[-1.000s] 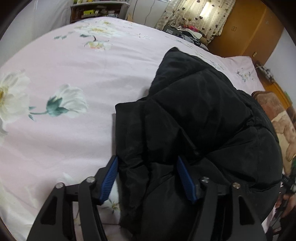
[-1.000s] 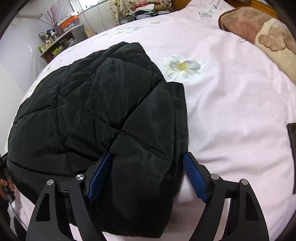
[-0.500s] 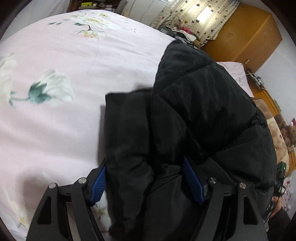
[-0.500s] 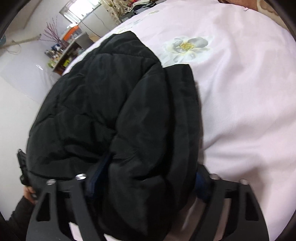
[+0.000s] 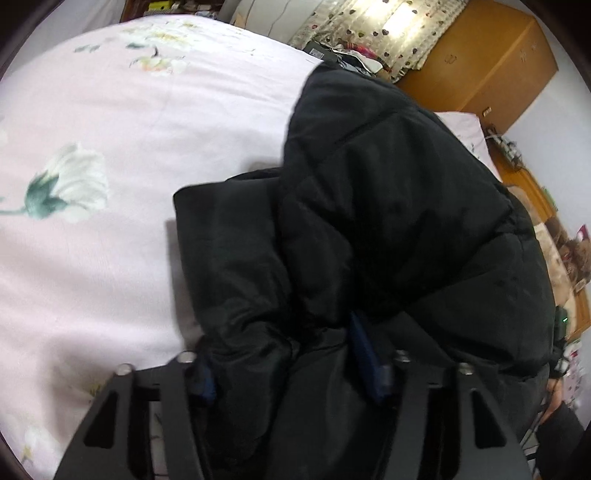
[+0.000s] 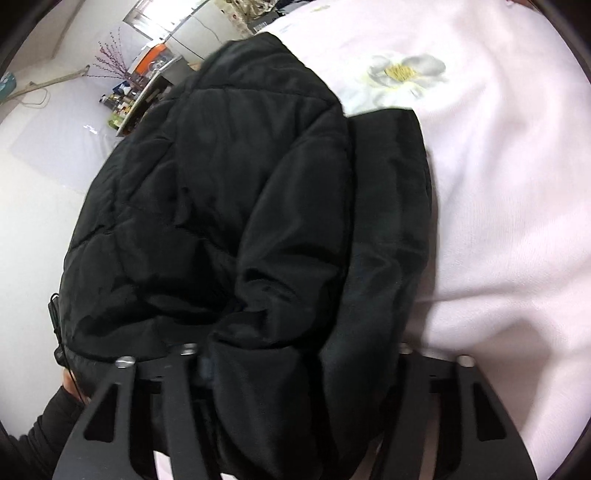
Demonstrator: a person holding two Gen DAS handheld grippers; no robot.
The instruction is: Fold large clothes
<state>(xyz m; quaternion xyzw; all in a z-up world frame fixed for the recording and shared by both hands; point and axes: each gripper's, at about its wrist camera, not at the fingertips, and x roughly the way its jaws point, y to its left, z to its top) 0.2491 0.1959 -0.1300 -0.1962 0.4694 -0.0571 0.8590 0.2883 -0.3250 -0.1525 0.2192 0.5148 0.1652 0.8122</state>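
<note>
The left gripper (image 5: 291, 365) has just been closing its jaws, which now pinch a bunched near edge of the black padded jacket (image 5: 388, 221). The right gripper (image 6: 299, 365) has likewise just closed its jaws on the jacket's (image 6: 221, 206) thick near fold. The jacket lies folded on the pink flowered bed (image 5: 110, 258). Beyond stands a wooden wardrobe (image 5: 480, 62).

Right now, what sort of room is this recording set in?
Most likely a home bedroom: a bed with a pink floral-print sheet, an orange-brown wooden wardrobe beside heart-patterned curtains, and a black quilted padded jacket lying on the bed.
</note>
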